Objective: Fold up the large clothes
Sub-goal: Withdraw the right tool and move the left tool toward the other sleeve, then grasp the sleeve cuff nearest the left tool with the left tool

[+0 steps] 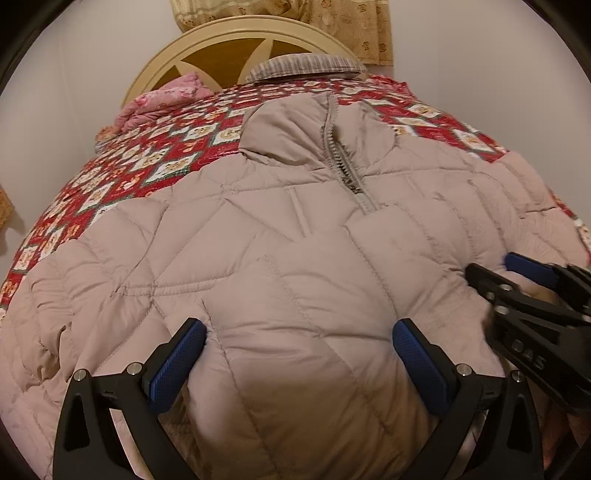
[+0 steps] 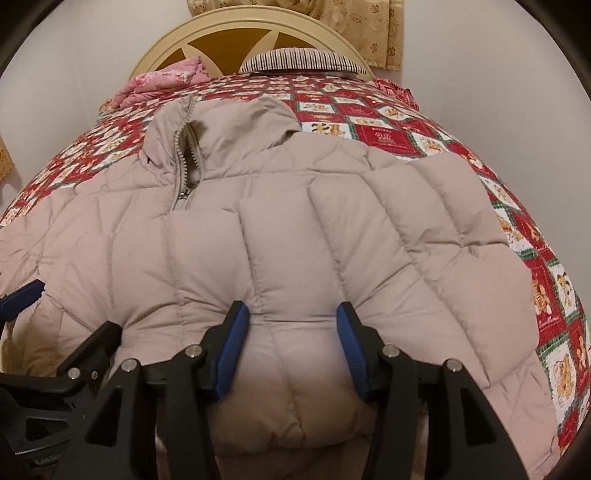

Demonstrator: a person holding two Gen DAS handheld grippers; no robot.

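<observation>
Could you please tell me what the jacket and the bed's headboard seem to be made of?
Jacket: likely thin matte synthetic shell over puffy fill, judging by the stitched quilted panels. Headboard: probably painted wood, a smooth cream frame with brown panels.

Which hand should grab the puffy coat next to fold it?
Probably the right. The right hand-held gripper already has a puffy fold of the coat bulging between its half-open jaws, so it likely only needs to squeeze. The left hand-held gripper stands much wider over flatter fabric.
</observation>
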